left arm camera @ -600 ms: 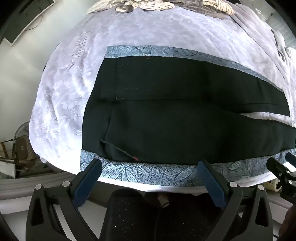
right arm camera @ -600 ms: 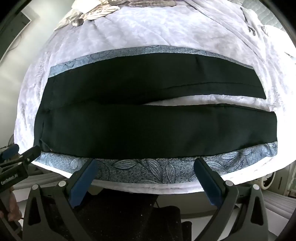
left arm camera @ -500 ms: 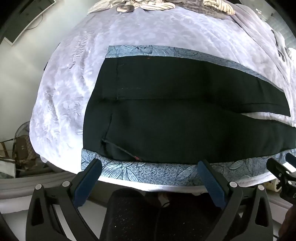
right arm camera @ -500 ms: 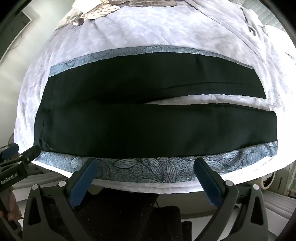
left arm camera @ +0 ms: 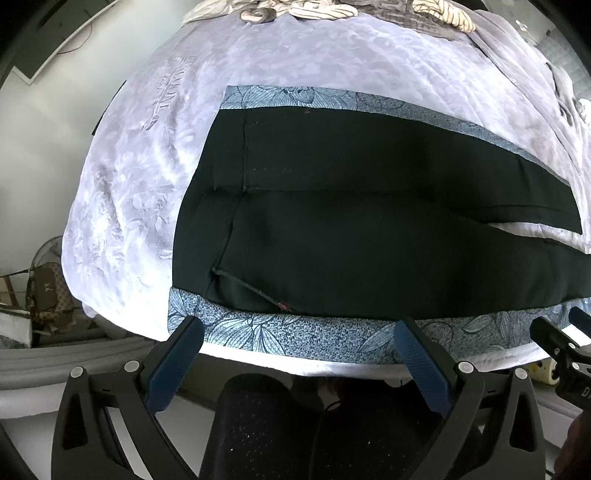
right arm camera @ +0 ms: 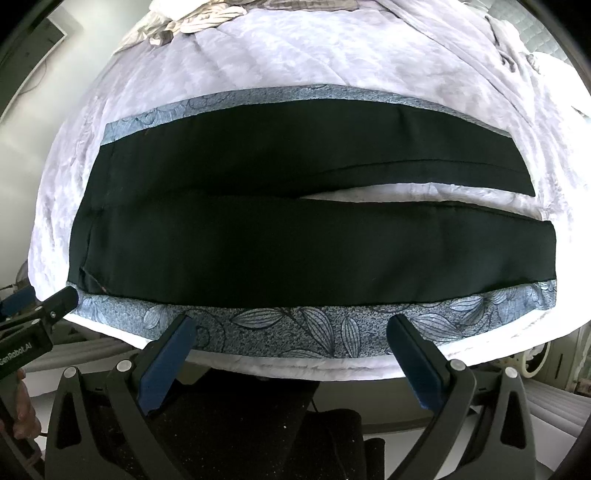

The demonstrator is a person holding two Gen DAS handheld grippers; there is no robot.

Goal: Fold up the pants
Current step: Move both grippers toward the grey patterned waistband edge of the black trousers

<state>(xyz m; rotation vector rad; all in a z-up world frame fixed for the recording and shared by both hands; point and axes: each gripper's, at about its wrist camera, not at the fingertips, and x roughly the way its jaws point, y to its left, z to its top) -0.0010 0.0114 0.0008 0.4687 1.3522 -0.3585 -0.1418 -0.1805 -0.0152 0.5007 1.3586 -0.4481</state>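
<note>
Bed (left arm camera: 303,59) under pale lilac quilt. Blue leaf-print cloth (right arm camera: 295,328) spread flat on it; black pants (right arm camera: 258,251) on the cloth. Crumpled linens (left arm camera: 332,9) at far end.

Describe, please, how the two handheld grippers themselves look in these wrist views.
The left gripper and right gripper match: black angular frames with triangular cut-outs and silver screws, and dark blue textured pads. White lettering marks the left gripper's body, seen from the right wrist view.

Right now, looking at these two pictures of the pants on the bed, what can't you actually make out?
- Left wrist view: the black pants' leg ends run off the right edge.
- Both views: the blue leaf-patterned cloth under the pants is mostly covered by them.
- Both views: the heap of clothes at the bed's far end is cut by the top edge and too small to identify.
</note>
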